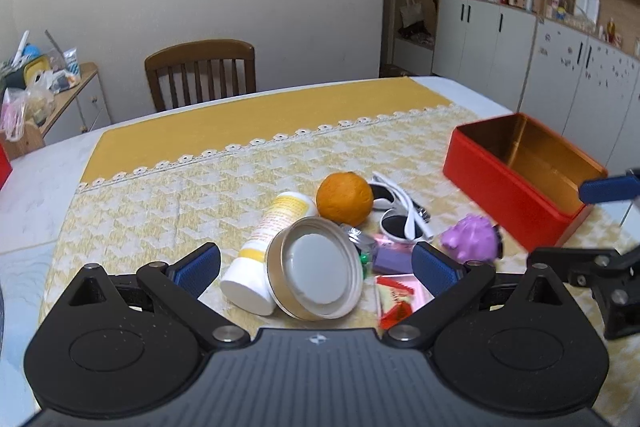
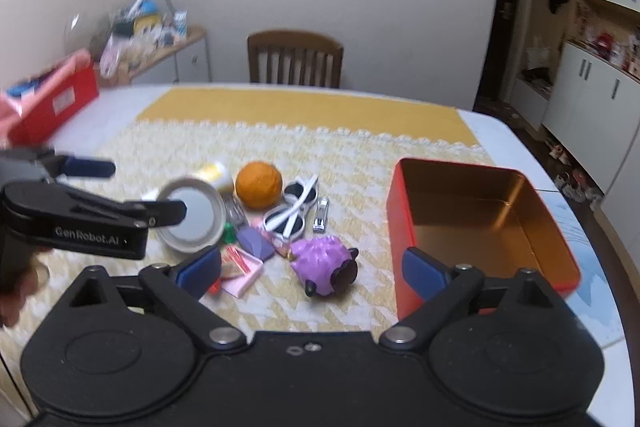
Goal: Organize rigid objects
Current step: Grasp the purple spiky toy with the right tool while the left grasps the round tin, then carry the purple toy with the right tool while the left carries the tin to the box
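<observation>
Red tin (image 2: 404,211), one; orange (image 2: 258,185), one

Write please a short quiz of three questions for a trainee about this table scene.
1. True or false: the red tin box already holds items.
2. Which lies nearest the box: A orange, B purple toy, C round lid?
3. Are the left gripper and the right gripper open or shut?

Key: 1 false, it is empty. 2 B. 3 both open, nothing held.
</observation>
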A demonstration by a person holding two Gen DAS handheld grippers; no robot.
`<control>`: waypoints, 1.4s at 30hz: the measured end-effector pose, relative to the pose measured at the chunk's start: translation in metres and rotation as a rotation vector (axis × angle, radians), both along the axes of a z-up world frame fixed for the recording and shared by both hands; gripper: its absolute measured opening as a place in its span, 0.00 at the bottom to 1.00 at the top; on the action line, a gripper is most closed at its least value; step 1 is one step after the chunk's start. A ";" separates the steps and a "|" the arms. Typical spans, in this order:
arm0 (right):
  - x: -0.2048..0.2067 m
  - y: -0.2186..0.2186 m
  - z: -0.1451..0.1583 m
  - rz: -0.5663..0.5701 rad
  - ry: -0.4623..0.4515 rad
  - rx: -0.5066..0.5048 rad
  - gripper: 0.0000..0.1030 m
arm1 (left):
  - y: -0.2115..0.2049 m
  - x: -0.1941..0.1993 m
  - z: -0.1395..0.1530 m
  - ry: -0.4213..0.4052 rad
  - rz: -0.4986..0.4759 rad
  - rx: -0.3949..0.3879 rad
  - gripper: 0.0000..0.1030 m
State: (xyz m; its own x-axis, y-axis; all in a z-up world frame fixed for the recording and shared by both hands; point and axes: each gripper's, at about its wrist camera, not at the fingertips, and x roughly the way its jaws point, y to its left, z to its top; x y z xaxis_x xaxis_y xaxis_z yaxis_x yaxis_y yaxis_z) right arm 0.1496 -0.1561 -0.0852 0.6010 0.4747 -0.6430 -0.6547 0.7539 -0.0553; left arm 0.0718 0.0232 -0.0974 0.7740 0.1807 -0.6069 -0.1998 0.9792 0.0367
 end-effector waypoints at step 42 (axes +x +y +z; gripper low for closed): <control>0.064 0.040 -0.056 -0.018 0.167 -0.138 0.56 | -0.029 0.032 -0.058 0.068 -0.146 0.409 0.77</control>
State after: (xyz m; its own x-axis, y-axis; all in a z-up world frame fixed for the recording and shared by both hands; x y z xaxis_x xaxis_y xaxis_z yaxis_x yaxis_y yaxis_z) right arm 0.2137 -0.1158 -0.1416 0.4886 0.3655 -0.7923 -0.6499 0.7583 -0.0510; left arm 0.1041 -0.0061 -0.1555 0.7699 0.3079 -0.5590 -0.0436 0.8993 0.4353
